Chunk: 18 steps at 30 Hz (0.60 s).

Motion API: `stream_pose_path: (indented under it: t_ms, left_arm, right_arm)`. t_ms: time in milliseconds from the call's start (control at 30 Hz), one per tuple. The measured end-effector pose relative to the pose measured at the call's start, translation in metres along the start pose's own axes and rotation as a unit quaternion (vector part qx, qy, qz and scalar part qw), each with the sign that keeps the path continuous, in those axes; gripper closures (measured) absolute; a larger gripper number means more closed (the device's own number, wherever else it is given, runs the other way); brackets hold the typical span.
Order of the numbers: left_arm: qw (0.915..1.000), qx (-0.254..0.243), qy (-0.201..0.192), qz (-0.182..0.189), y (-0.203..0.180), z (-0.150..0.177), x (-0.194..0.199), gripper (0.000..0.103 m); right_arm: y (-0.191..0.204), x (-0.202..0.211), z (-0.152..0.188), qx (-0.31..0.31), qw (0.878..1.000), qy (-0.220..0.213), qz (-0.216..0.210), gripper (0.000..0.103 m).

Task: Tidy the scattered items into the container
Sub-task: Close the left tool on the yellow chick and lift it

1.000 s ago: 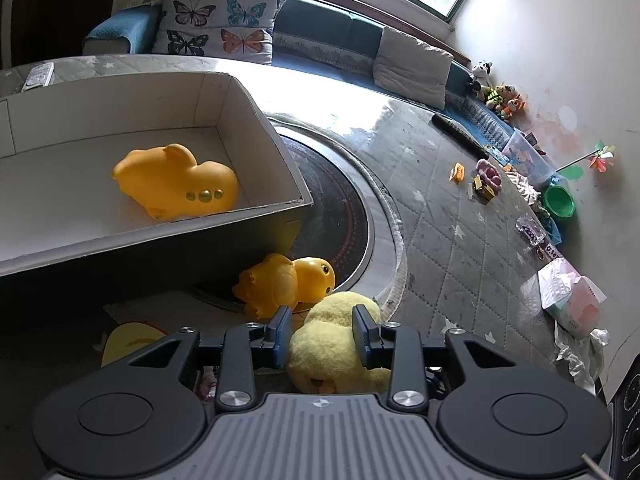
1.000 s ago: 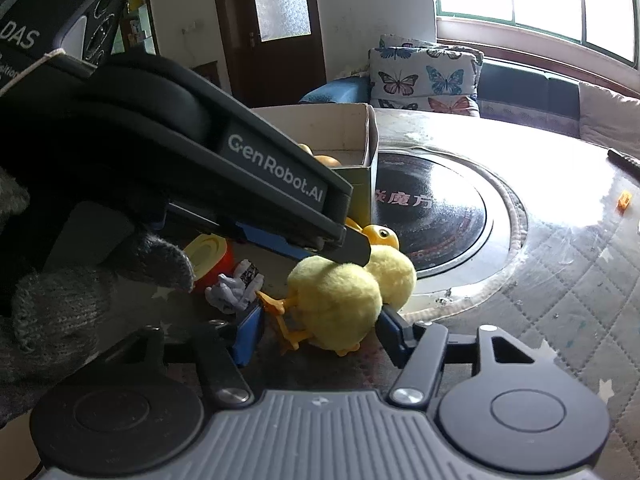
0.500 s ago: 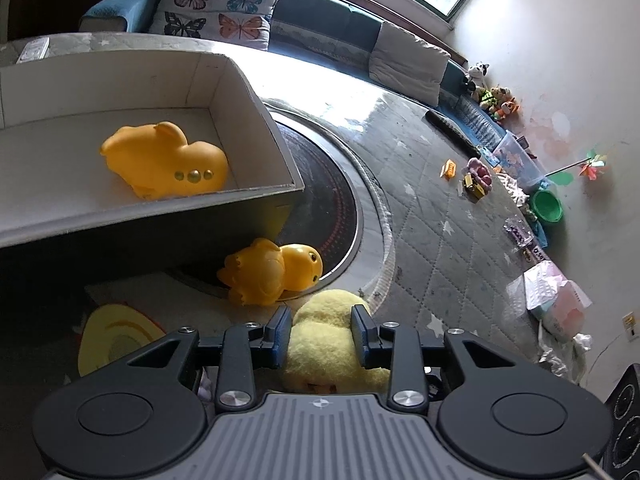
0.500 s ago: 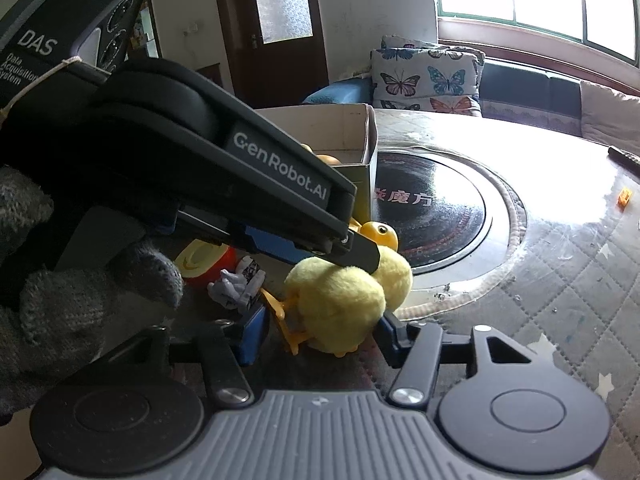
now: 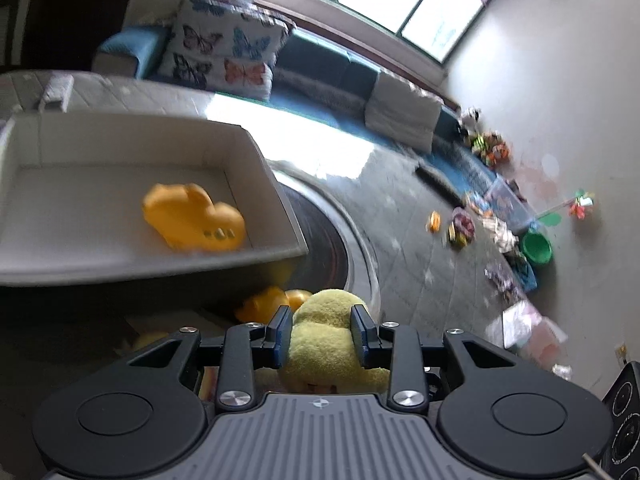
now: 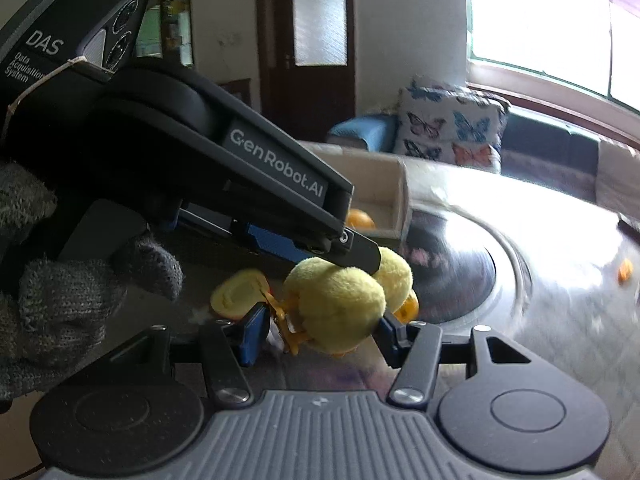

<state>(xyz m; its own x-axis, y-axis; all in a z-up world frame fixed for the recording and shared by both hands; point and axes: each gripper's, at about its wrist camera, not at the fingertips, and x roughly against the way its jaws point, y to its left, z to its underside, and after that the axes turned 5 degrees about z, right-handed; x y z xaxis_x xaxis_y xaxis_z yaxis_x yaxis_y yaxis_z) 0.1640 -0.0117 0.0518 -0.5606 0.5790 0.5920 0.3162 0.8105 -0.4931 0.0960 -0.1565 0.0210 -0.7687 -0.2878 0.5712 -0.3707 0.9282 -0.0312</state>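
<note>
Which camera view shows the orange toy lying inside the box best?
The left wrist view: it looks down into the open box, so the whole orange toy shows on the floor. The right wrist view catches only an orange sliver behind the left gripper.

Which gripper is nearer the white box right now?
Left. The left gripper, shut on the plush chick, hangs just outside the white box; the right gripper sits farther back, behind the chick.

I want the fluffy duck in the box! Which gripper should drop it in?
Left. The left gripper already clamps the plush duck, near the box. The right gripper is open.
</note>
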Motion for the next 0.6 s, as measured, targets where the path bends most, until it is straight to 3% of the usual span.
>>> stream_pose_path:
  t_ms: [333,600]
  left_arm:
    - [0.9956,0.040,-0.077,-0.035,0.041,-0.046,0.034,0.069]
    - [0.9893,0.091,-0.094,-0.065,0.089,-0.071,0.031,0.070]
  right_arm:
    - [0.020,-0.041,-0.064,0.069,0.996,-0.034,-0.052,0.047]
    - [0.039,-0.099,-0.093,0.097,0.990,-0.015,-0.098,0.047]
